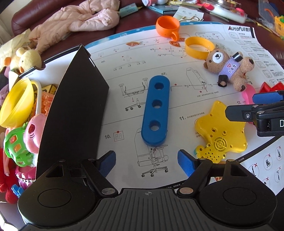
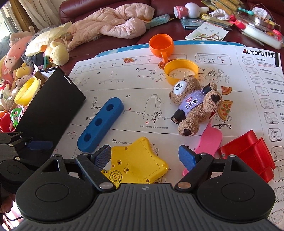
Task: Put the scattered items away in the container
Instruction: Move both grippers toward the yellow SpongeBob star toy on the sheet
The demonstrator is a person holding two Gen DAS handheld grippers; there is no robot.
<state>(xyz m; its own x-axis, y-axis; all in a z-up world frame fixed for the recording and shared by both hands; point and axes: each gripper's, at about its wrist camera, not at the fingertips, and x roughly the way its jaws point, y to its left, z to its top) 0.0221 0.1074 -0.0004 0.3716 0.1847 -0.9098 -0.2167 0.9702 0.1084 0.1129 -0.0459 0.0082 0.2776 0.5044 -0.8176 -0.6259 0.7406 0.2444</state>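
A blue bar with three holes (image 1: 156, 110) (image 2: 101, 125) lies on a printed instruction sheet (image 1: 124, 74). My left gripper (image 1: 147, 162) hangs open just short of its near end, nothing between the pads. A yellow star-shaped toy (image 2: 138, 162) (image 1: 221, 131) lies face down beneath my right gripper (image 2: 144, 157), which is open over it; whether the pads touch it I cannot tell. A black box (image 1: 74, 113) (image 2: 48, 110) stands at the left, with toys inside. A brown teddy bear (image 2: 193, 104), an orange cup (image 2: 160, 45), a yellow ring (image 2: 181, 71), a pink piece (image 2: 210, 141) and a red piece (image 2: 248, 154) lie scattered.
A pink padded jacket (image 2: 115, 23) lies on the dark red sofa (image 2: 74, 10) behind the sheet. Plush toys (image 2: 14, 67) crowd the far left. Booklets, papers and small toys (image 2: 221, 17) litter the back right. A yellow bowl (image 1: 16, 101) sits in the box.
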